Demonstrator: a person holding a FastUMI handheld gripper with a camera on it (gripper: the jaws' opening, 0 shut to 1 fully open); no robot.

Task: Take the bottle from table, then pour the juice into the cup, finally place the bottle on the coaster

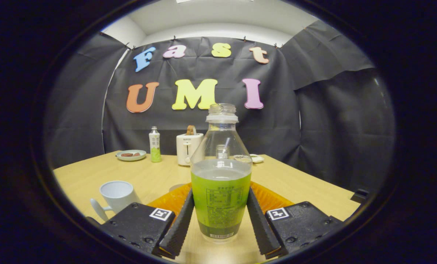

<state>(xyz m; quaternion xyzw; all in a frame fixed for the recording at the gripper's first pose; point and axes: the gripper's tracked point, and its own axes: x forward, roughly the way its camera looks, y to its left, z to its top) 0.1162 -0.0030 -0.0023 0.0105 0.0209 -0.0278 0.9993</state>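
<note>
Item: bottle (220,183), uncapped, upright, about half full of green juice. Held between the 2 fingers of the gripper (220,223), both flanking and apparently pressing its label.
Cup (116,196): left of bottle, near.
Coaster (268,200): orange, directly behind bottle.
Handling: keep grip firm, carry level; open neck, so tilt slowly over cup.

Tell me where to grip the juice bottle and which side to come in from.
Grip the juice bottle on its straight, labelled lower body, coming in level from the near side, as the gripper already does with a finger against each flank. The bottle stands upright and uncapped, and above the label it tapers to a narrow neck, so a higher grip would likely slip.
</note>
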